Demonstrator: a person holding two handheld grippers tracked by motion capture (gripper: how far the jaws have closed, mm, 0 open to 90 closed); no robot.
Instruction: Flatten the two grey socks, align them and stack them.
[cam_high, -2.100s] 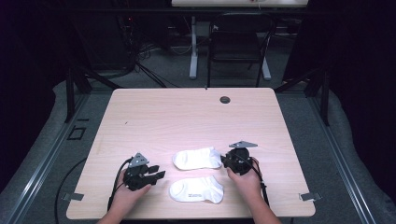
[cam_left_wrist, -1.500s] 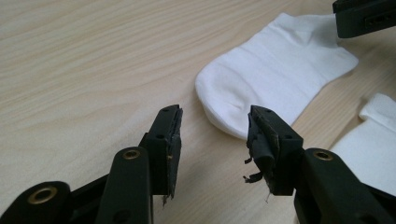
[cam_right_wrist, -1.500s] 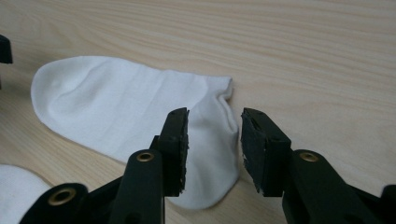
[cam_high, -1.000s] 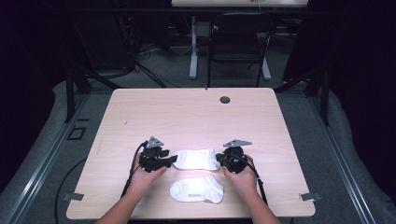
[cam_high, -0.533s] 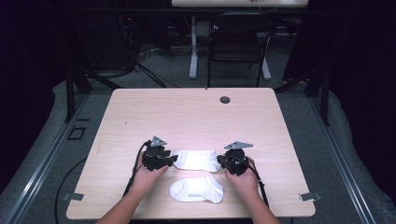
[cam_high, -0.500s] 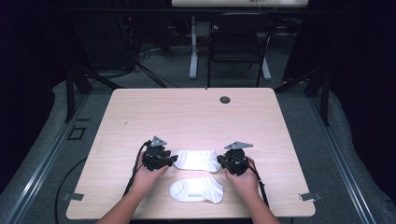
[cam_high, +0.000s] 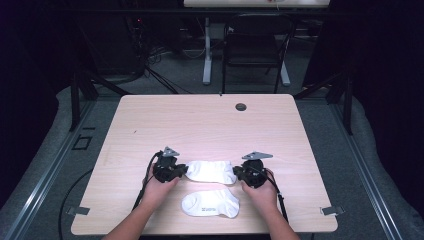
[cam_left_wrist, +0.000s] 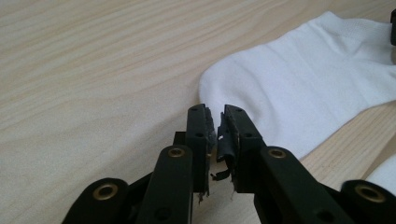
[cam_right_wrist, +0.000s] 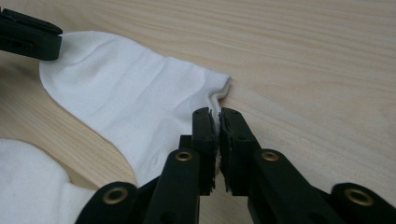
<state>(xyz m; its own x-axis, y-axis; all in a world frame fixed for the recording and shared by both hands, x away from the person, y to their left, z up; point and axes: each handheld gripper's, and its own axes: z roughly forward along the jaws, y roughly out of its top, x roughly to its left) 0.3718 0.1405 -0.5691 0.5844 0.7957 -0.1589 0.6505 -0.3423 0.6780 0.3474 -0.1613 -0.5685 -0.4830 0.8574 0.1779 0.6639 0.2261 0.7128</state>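
When read from the left, first the left gripper (cam_high: 183, 170), held low on the tabletop (cam_high: 200, 125) at the left end of the far sock (cam_high: 210, 171). Jaws drawn almost together, only a thin slit between them, tips right at the rounded edge of the cloth; cannot tell whether any cloth is caught in the slit. Probably placed so as to take hold of that end.

Next, the far sock itself: white, flat, lengthwise across the tabletop, between the two grippers, met at both ends. Just nearer the person and apart from it, the near sock (cam_high: 210, 204), also white and flat, a small marking on top, free of both tools.

Then the right gripper (cam_high: 237, 173) at the far sock's right end, by the folded hem. Jaws likewise nearly pressed together, tips against the hem, a catch on the cloth not to be confirmed.

Judged from one tool at each end: likely meant to lift or stretch the far sock evenly, without sag or twist, perhaps to lay it over its mate. Kept low and level, presumably to get at such thin cloth.

Counted: two socks, two grippers, two hands, one to each tool. Farther back, one small round hole (cam_high: 241, 106) in the tabletop; beyond its far edge, one dark chair (cam_high: 255, 45).
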